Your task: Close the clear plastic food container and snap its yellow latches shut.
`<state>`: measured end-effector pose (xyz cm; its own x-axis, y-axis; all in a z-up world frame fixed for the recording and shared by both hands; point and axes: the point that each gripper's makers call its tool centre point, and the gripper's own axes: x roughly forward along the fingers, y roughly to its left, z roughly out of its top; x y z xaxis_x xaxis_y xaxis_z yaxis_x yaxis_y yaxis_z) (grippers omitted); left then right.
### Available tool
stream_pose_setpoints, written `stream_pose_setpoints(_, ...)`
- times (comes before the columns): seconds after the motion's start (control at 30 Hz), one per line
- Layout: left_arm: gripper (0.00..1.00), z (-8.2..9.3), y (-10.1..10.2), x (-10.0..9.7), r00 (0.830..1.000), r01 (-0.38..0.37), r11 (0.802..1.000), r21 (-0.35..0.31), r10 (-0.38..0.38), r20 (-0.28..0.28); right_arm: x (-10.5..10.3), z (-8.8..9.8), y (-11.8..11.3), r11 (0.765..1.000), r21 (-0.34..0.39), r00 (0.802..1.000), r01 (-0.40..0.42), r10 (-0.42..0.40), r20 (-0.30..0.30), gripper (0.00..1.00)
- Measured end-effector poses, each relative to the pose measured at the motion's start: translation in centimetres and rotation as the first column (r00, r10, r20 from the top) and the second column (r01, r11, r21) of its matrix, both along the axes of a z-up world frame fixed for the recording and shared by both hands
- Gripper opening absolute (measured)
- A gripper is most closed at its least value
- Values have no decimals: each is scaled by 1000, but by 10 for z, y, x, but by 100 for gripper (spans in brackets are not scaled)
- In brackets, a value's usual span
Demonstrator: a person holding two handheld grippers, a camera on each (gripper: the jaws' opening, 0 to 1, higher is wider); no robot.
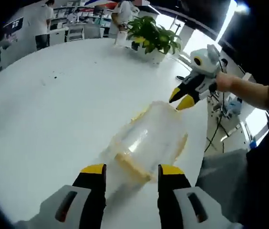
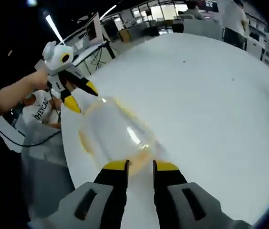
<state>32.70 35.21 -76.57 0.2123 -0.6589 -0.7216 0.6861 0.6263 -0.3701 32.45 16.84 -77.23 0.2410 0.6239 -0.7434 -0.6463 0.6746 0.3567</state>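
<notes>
Container (image 1: 149,140) unlabelled, betw both open tongs (image 1: 128,168).

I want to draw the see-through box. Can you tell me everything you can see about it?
The clear plastic food container is a see-through box with rounded corners and yellow trim around its rim. It sits on the white table, near the edge. One yellow latch faces the left hand-held gripper, whose yellow tips are open just short of it. The right hand-held gripper is open at the opposite end. I cannot tell whether either touches it, or whether the latches are snapped.
</notes>
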Motion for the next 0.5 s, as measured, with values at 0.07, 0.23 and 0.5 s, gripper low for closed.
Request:
stream_pose_setpoints(0.07, 36, 3, -5, 1, 996, -80, 995, -59, 77, -41, -1, 0, 0, 1000, 12, 1000, 23, -23, -7, 24)
stream_pose_setpoints(0.23, 36, 0, -1, 6, 973, -215, 972, -99, 205, -101, -2, 2, 5, 998, 40, 999, 51, -51, -6, 26)
stream_pose_setpoints(0.5, 33, -7, -5, -7, 942, -301, 948, -103, 279, -188, -5, 2, 13, 993, 67, 995, 95, -93, -31, 27)
